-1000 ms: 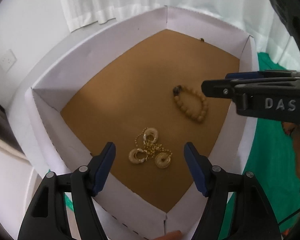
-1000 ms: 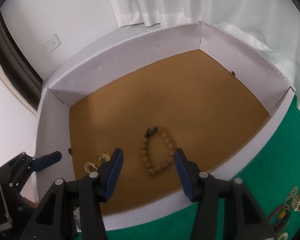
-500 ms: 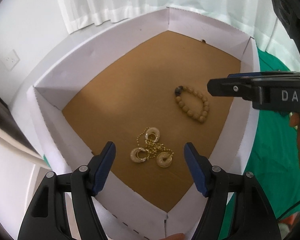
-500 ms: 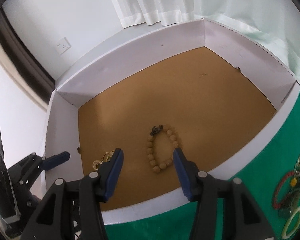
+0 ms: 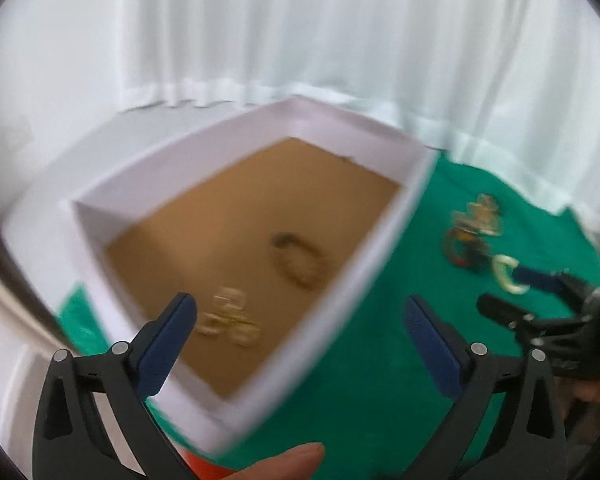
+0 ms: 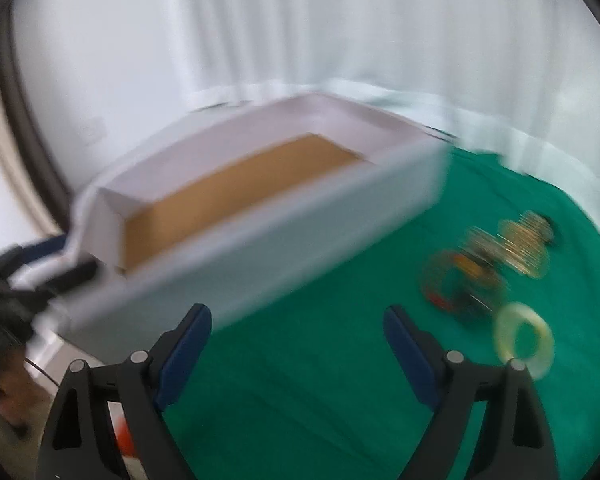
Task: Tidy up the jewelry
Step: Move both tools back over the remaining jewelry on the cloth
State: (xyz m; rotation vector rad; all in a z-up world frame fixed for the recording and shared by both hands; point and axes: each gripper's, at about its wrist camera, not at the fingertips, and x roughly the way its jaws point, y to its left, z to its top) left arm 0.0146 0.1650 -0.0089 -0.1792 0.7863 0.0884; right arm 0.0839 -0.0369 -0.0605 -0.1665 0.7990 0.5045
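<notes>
A white box (image 5: 372, 248) with a brown floor holds a gold chain piece (image 5: 230, 316) and a tan bead bracelet (image 5: 296, 258). My left gripper (image 5: 299, 302) hovers over the box's near corner, its jaws opening with nothing between them. To the right, a blurred pile of mixed jewelry (image 6: 500, 256) and a pale ring (image 6: 524, 340) lie on the green cloth (image 6: 320, 380). My right gripper (image 6: 296, 314) hangs over the cloth left of the ring, jaws opening and empty. It also shows beside the pale ring (image 5: 508, 276) in the left wrist view, as the right gripper (image 5: 512, 292).
White curtains (image 5: 340, 40) hang behind the table. A person's fingertip (image 5: 284, 460) shows at the bottom edge, next to something orange (image 5: 204, 466). The box wall (image 6: 260, 232) stands left of the green cloth.
Both grippers have pulled back from the box and swung right towards the green cloth. Their jaws stand wider. The gold piece and the bead bracelet stay on the box floor.
</notes>
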